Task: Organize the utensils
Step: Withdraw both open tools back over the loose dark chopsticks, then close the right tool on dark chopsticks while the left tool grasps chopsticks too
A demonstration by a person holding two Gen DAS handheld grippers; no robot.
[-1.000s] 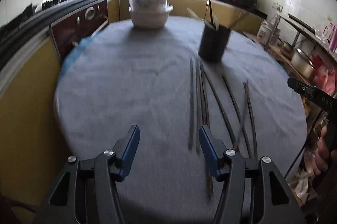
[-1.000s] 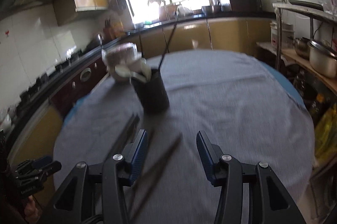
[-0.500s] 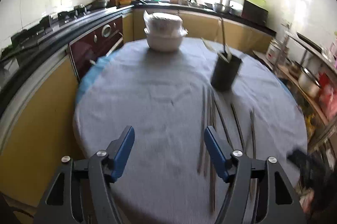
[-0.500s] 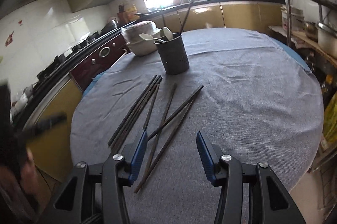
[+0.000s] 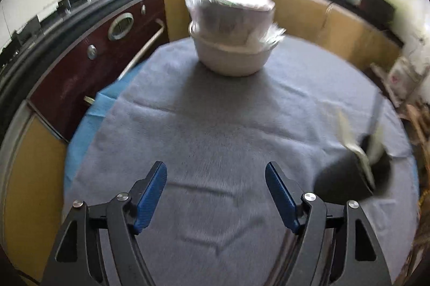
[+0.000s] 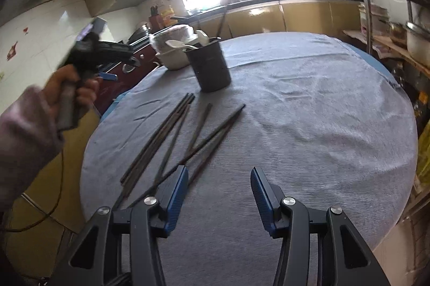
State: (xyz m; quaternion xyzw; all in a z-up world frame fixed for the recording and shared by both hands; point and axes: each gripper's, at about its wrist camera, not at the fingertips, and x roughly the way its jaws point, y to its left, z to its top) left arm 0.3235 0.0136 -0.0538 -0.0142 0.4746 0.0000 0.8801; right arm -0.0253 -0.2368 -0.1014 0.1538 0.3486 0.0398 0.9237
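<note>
Several dark chopsticks [image 6: 177, 140] lie loose on the grey tablecloth, fanned out just ahead and left of my right gripper [image 6: 218, 173], which stands open and holds nothing. A black utensil cup [image 6: 209, 68] with white spoons stands behind them. In the left wrist view the same cup [image 5: 354, 175] shows blurred at the right. My left gripper [image 5: 215, 169] hangs over bare cloth, jaws opening, with nothing between them. In the right wrist view a hand holds that left gripper [image 6: 107, 68] up at the far left.
Stacked white bowls [image 5: 231, 33] wrapped in plastic sit at the table's far side. A dark red oven [image 5: 91, 63] and yellow cabinets stand close behind the round table [image 6: 309, 111]. A rack with metal pots [image 6: 414, 41] stands to the right.
My left gripper swung away from the chopsticks toward the bowls and its jaws widened. The right gripper sank toward the chopsticks, jaws unchanged.
</note>
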